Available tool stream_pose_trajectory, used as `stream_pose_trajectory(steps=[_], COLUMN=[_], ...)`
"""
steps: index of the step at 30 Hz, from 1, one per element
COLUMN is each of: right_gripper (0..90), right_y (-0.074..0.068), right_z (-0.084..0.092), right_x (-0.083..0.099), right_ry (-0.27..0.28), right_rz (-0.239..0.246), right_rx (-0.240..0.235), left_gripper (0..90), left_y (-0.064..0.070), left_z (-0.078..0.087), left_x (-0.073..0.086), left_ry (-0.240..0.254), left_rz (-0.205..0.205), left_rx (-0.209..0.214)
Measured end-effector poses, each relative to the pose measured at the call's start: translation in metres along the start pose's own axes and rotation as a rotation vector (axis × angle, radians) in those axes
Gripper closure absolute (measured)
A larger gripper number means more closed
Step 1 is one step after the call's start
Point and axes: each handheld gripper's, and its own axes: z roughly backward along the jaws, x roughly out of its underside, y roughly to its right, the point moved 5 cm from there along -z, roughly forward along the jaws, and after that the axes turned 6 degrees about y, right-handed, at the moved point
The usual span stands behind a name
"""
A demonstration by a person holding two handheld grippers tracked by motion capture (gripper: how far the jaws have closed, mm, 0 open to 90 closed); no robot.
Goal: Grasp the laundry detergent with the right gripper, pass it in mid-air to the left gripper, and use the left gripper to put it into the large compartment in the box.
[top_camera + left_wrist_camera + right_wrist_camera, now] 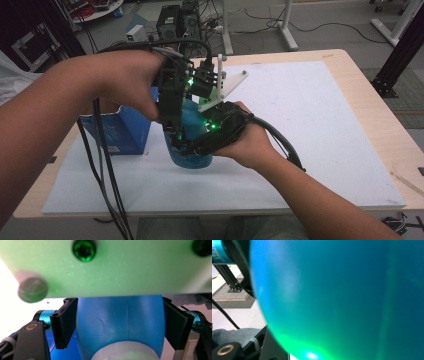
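Right gripper (187, 145) clamped on translucent blue plastic bottle (192, 159) body, left half of white board (310, 125) | left gripper (175, 131) jaws flank bottle shoulder above white ribbed cap (125, 352), contact unclear | risk: off-centre bite skids off curved shoulder, bottle twists.

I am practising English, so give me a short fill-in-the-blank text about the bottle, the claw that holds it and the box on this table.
1. The right claw is shut on a ____ bottle.
2. The cap of the bottle is ____.
3. In the high view, the blue box stands to the ____ of the bottle.

Missing words: blue; white; left
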Motion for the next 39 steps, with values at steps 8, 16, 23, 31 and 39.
stream_pose_trajectory(steps=[8,16,23,31,39], right_gripper=[47.5,47.5,47.6,47.5,45.7], right_y=[0.0002,0.0004,-0.0005,-0.0003,-0.0015], right_z=[0.0002,0.0006,-0.0003,0.0029,0.0073], right_x=[-0.0001,0.0003,0.0013,0.0,-0.0014], right_ry=[0.006,0.007,0.007,0.019,0.027], right_rz=[-0.002,0.0,0.001,0.005,0.017], right_rx=[0.002,0.004,0.003,0.0,-0.001], left_gripper=[26.3,32.8,38.2,38.7,38.7], left_y=[0.0004,0.0009,-0.0002,0.0002,0.0015], left_z=[0.0001,0.0002,-0.0004,0.0028,0.0069], left_x=[-0.001,-0.0014,-0.0018,-0.0052,-0.01], left_ry=[-0.001,-0.004,-0.016,-0.017,-0.011], left_rz=[0.007,0.016,0.021,0.018,0.017], left_rx=[0.003,0.01,0.009,0.005,0.01])
